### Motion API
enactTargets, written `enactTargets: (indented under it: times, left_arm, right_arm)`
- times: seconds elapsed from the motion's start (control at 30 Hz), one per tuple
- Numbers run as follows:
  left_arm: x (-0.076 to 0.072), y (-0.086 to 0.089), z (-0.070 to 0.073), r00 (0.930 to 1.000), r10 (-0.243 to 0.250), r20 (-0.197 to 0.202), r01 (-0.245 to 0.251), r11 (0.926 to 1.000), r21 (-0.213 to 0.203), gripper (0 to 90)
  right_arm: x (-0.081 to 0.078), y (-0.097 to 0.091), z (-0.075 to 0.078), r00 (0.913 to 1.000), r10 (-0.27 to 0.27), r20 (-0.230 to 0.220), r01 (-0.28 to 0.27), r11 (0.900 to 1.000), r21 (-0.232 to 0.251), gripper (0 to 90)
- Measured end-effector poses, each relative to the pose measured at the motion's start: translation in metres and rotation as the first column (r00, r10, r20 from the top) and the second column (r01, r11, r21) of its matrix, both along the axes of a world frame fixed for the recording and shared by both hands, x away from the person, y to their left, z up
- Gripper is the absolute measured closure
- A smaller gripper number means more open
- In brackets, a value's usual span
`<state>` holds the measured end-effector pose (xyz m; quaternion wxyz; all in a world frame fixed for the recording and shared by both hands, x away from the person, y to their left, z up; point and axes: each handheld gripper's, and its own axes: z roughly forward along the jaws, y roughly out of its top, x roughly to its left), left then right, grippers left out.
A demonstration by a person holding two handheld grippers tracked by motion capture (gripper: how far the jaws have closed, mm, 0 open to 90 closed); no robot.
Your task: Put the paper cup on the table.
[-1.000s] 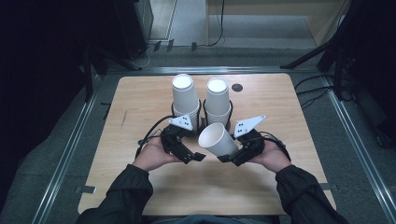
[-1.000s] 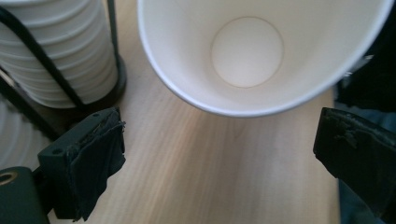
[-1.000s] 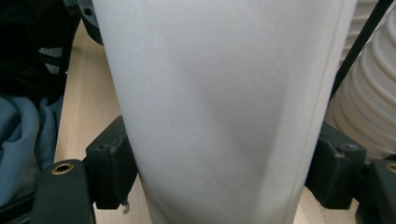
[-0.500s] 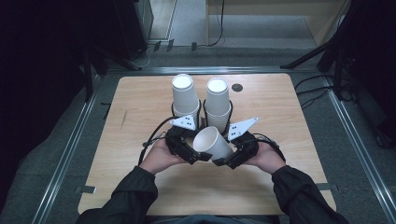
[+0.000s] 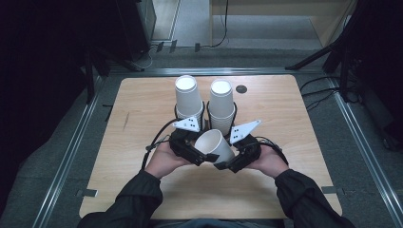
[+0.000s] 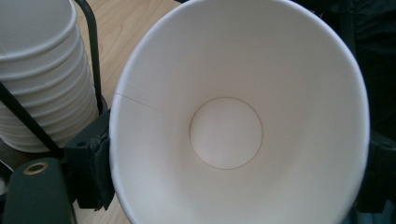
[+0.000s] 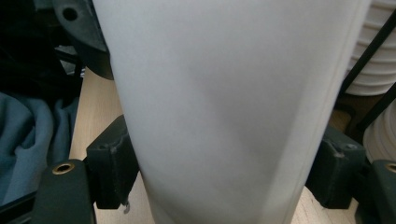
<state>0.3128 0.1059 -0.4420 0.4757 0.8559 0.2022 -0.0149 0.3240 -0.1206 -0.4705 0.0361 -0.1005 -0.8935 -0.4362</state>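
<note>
A smooth white paper cup point(image 5: 216, 145), tapered and lying sideways, sits clamped between the right gripper point(image 5: 228, 164) pads, while the left gripper point(image 5: 202, 159) jaws, just closing, straddle its rim.

cup point(image 5: 216, 145) between claws, two stacks point(image 5: 222, 107) behind

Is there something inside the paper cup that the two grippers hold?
No. The left gripper view looks straight into the paper cup: its white wall and round bottom are bare. In the high view, the table right under it is covered by the cup.
</note>
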Motion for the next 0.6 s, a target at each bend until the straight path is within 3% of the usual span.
enactTargets:
  times: [0.23,0.4,0.6]
  left_arm:
    - [0.0011,0.0003,-0.0002,1.0000,0.003,-0.009,-0.003,1.0000,0.001,13.8]
    - [0.0015,0.0010,0.0001,0.9999,0.014,-0.004,-0.014,0.9995,0.030,14.2]
    - [0.0041,0.0081,0.0022,0.9996,0.029,0.001,-0.029,0.9991,0.031,14.5]
  right_arm:
    - [0.0008,0.0000,-0.0012,1.0000,-0.005,-0.007,0.005,1.0000,-0.004,21.7]
    - [-0.0004,0.0007,-0.0027,0.9994,-0.031,-0.016,0.031,0.9995,-0.010,18.7]
    - [0.0002,-0.0031,-0.0025,0.9980,-0.061,-0.015,0.060,0.9980,-0.016,16.9]
